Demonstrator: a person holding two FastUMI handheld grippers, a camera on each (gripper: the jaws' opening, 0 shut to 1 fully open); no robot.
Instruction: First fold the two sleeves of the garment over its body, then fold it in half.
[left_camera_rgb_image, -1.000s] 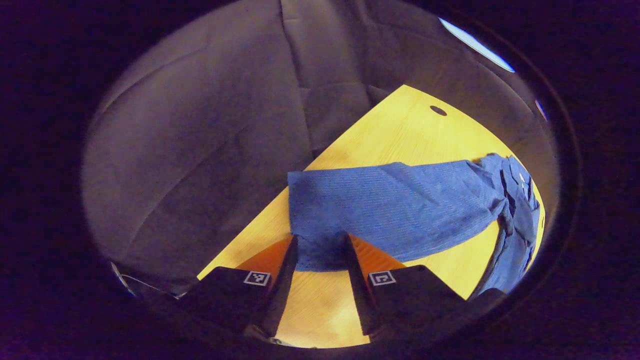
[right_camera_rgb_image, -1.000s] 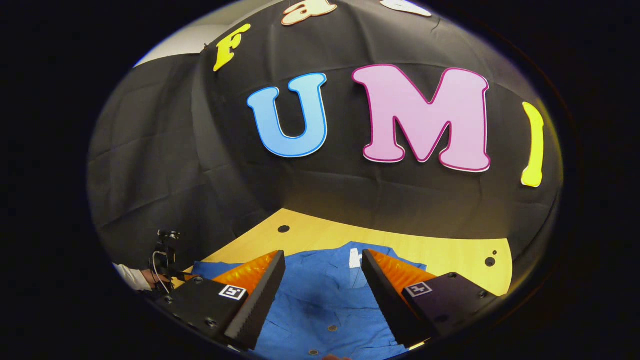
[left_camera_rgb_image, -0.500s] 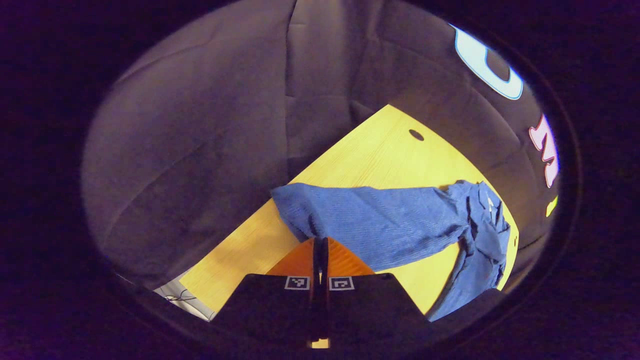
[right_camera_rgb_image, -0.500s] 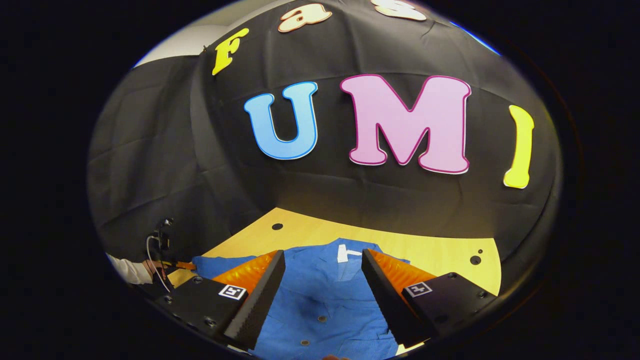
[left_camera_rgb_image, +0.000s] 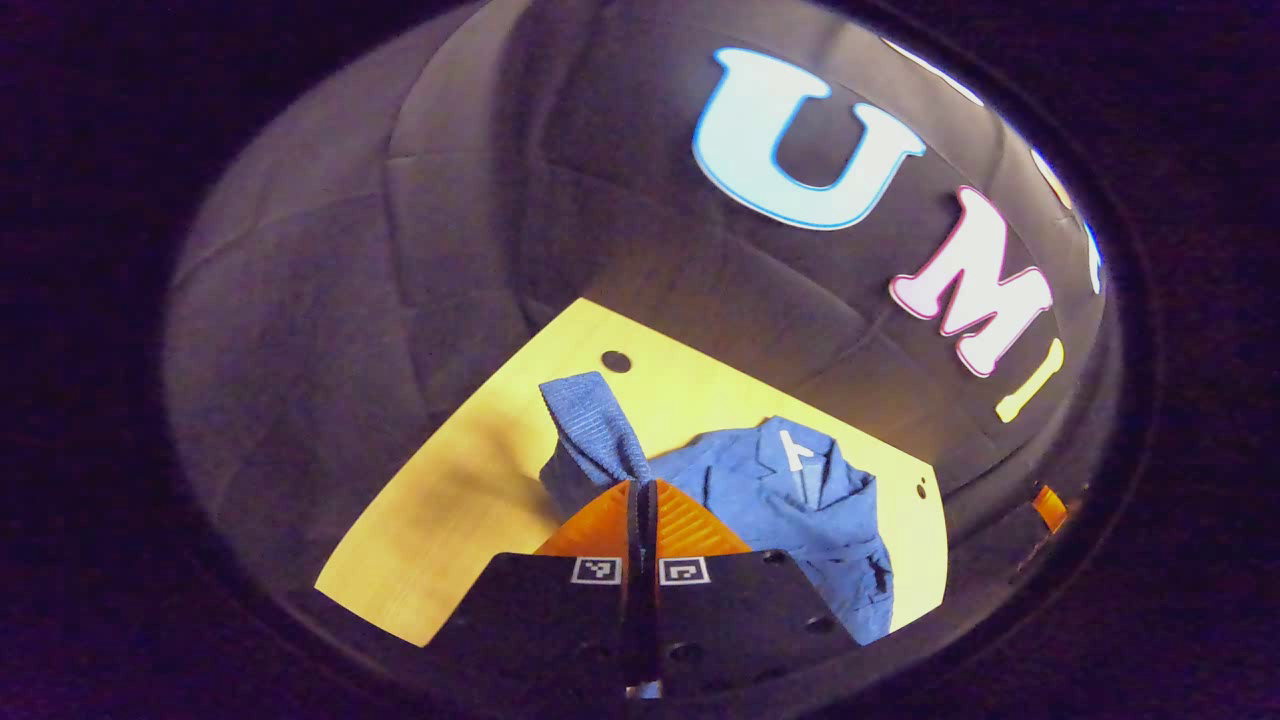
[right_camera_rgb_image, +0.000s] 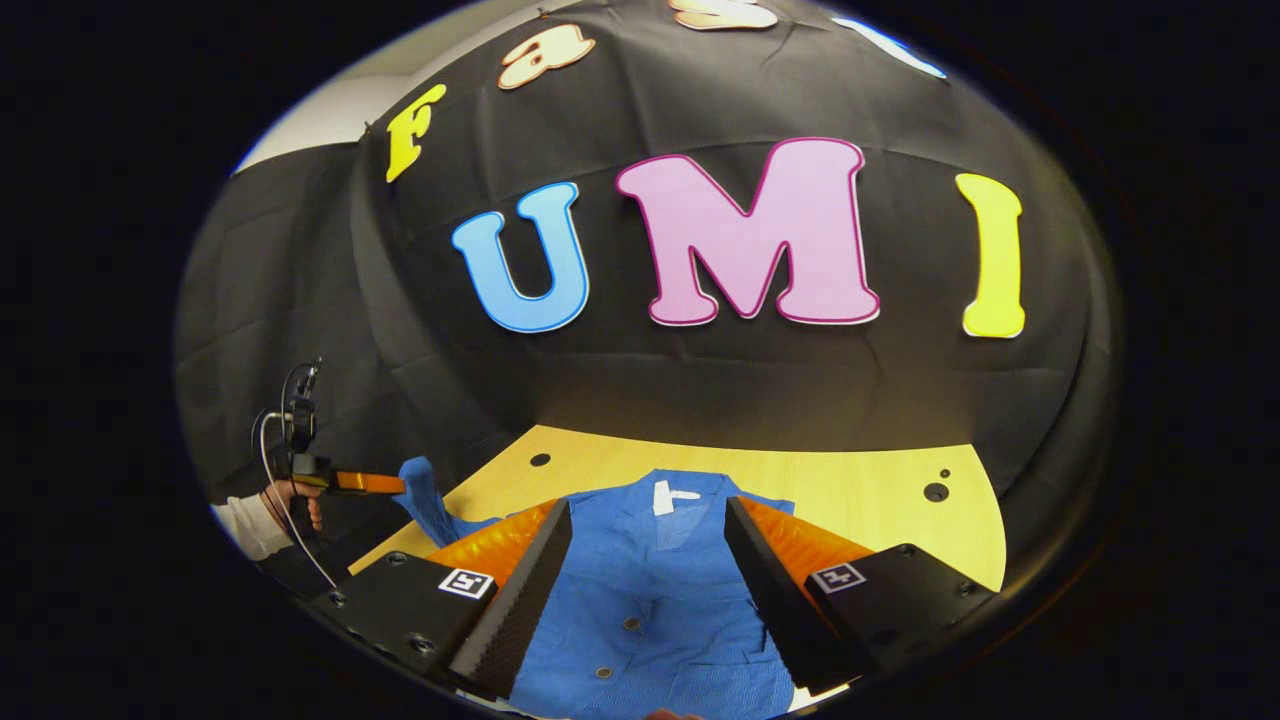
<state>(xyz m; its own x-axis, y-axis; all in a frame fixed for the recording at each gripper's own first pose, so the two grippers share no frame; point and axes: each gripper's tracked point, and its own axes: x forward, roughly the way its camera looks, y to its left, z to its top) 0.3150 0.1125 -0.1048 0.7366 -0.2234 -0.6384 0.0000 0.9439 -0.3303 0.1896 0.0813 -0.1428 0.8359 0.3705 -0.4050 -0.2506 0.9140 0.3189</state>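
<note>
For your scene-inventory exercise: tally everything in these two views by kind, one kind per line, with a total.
Tools: 2, left tool, right tool
Blue shirts: 1
Wooden tables: 1
Total: 4

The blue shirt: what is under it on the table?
Under the blue shirt lies the yellow table, bare around the collar. What the cloth covers cannot be seen. One sleeve is lifted off the table, pinched in the left tongs.
</note>
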